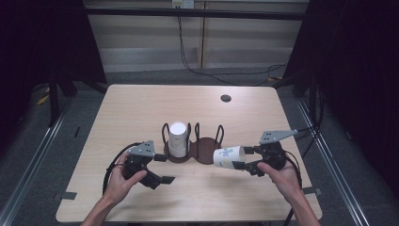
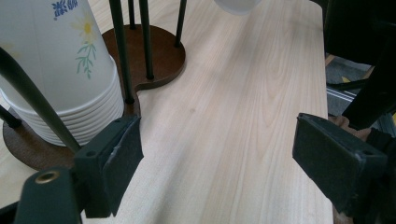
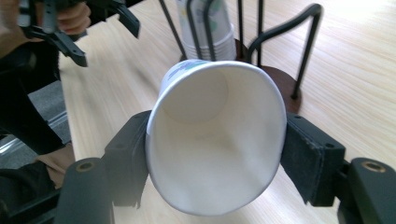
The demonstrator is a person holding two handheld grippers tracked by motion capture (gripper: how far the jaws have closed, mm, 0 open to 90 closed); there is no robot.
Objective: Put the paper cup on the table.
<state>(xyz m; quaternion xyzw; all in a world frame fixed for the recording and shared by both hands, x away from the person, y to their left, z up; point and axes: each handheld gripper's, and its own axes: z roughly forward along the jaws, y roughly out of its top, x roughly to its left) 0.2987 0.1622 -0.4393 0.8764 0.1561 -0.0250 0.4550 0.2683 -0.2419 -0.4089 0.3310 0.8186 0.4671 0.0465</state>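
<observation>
Jaws squeeze paper cup (image 3: 215, 140) (R gripper (image 1: 245, 159)).

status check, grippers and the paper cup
Right gripper shut on paper cup, cup on its side, rim squeezed oval. Left gripper open, by cup stack in wire holder. Nothing in the way.

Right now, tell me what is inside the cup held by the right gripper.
The paper cup looks empty: bare white wall and bottom. Its squeezed rim sits between the right gripper's fingers.
</observation>
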